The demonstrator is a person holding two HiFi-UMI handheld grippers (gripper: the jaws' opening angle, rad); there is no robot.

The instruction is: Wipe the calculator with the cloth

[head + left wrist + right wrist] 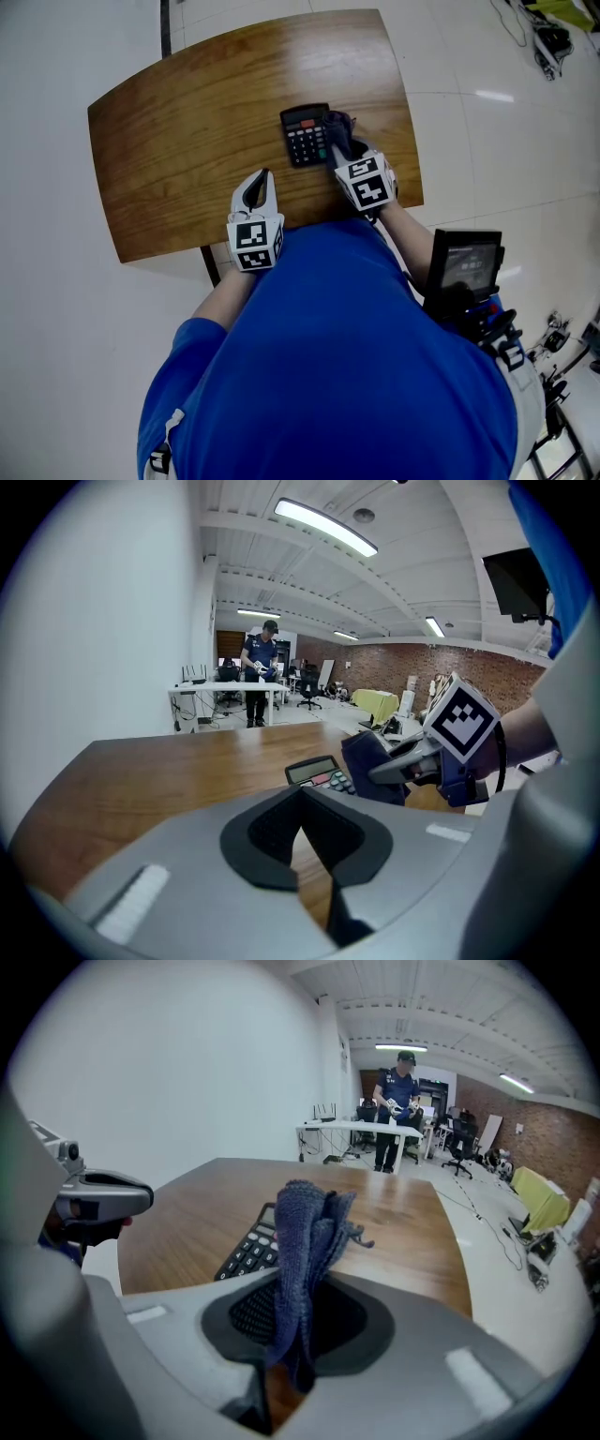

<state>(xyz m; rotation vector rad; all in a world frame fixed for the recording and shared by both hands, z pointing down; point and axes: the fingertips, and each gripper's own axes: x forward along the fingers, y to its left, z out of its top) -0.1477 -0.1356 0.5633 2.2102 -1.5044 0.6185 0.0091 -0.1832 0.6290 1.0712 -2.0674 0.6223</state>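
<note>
Your right tool [343, 141] is clamped on the dark blue cloth [309, 1241], held against the right edge of the calculator [304, 137]. The calculator lies on the tabletop [187, 122] just left of that tool, with its long axis pointing away from you. Your left tool [256, 187] is closed on nothing and sits farther off, by the near edge.

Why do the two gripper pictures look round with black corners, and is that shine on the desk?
Both gripper views: a wide-angle lens bows the ceiling and blackens the corners. Right gripper view: the cloth stays fairly sharp. Head view: even overhead light, with a pale sheen on the table beyond the calculator.
</note>
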